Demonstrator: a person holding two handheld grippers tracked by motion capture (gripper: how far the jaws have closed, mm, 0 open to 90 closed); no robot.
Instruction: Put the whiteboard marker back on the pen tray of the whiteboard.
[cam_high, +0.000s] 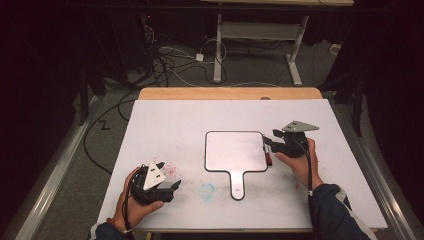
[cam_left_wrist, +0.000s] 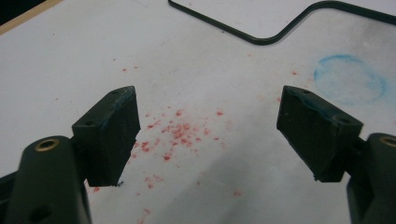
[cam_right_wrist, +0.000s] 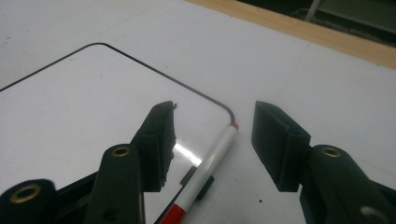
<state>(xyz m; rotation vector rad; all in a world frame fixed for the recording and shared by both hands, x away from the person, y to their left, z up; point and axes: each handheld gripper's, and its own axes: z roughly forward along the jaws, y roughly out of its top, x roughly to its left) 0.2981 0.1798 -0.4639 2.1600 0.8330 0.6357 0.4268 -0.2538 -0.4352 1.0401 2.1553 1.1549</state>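
Note:
A small whiteboard (cam_high: 235, 150) with a black rim and a handle toward me lies in the middle of the white table. A white marker with red ends (cam_right_wrist: 208, 168) rests along the board's right edge (cam_high: 268, 156), lying free. My right gripper (cam_right_wrist: 212, 116) hovers just above it with its jaws open, and the pads do not touch the marker. In the high view the right gripper (cam_high: 268, 142) sits at the board's right side. My left gripper (cam_high: 174, 186) rests at the front left, open with nothing between its jaws (cam_left_wrist: 210, 112).
Red specks (cam_left_wrist: 177, 133) dot the table under the left gripper. A faint blue ring stain (cam_high: 207, 189) lies left of the board's handle. A wooden strip (cam_high: 230, 93) runs along the table's far edge, with floor cables and a desk frame beyond.

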